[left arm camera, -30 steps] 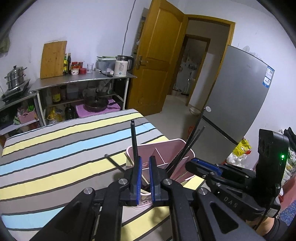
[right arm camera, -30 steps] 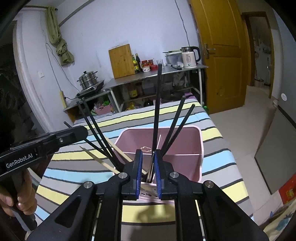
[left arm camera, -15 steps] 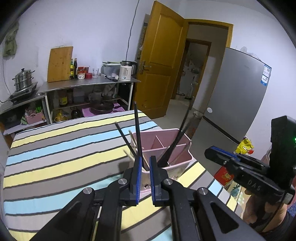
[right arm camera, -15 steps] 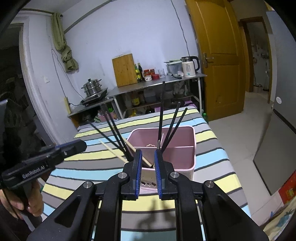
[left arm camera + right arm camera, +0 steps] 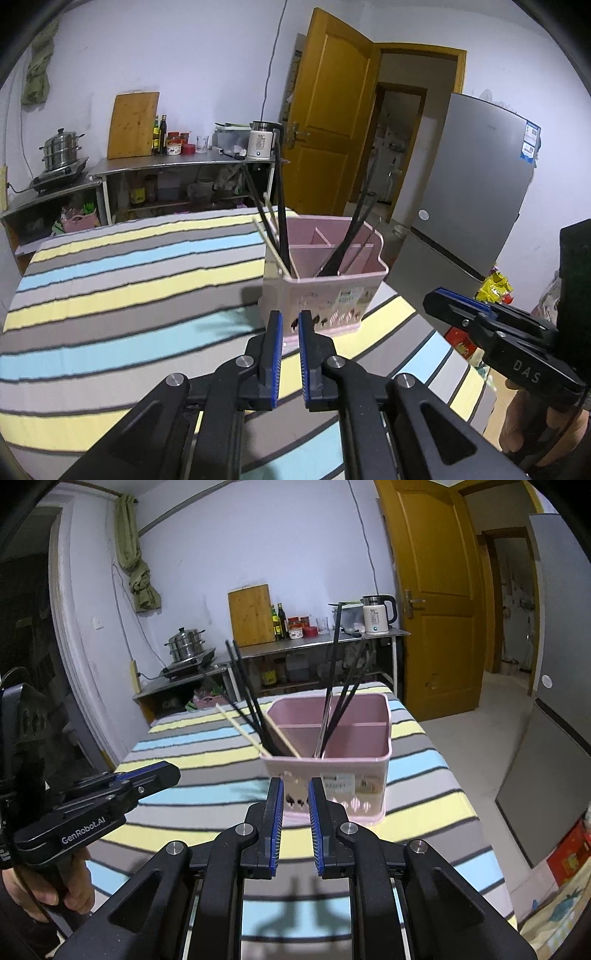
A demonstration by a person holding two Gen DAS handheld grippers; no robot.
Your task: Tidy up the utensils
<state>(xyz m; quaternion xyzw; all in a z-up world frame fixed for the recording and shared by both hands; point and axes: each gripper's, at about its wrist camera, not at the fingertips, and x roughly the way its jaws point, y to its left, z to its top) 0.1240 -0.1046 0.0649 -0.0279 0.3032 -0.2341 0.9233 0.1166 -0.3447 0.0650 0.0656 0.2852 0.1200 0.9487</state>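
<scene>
- The jaws of the left gripper (image 5: 290, 332) stand nearly together, clenched on nothing; those of the right gripper (image 5: 296, 799) are a little apart with only air between the blue pads.
- Straight ahead of both pairs of jaws, near but not touching, stands the pink rectangular plastic utensil holder (image 5: 354, 771) on the desk with the blue, yellow and grey striped cloth (image 5: 110, 280).
- In it the utensils lean with their long axes steeply up: black chopsticks (image 5: 249, 698) and pale wooden chopsticks (image 5: 240, 727) fan left out of the left compartment, and more black sticks (image 5: 345, 701) rise from the middle one.
- Judged from these views, both hands are about equally near; the right one faces the holder squarely, the left sees it from the left near corner.
- Nothing lies on the cloth between jaws and holder; the leaning sticks themselves would crowd a reach in from above.
- Far behind stand a steel shelf (image 5: 177, 166), a white kettle (image 5: 260, 142), a yellow wooden door (image 5: 328, 122) and, at right, a grey fridge (image 5: 476, 192).
</scene>
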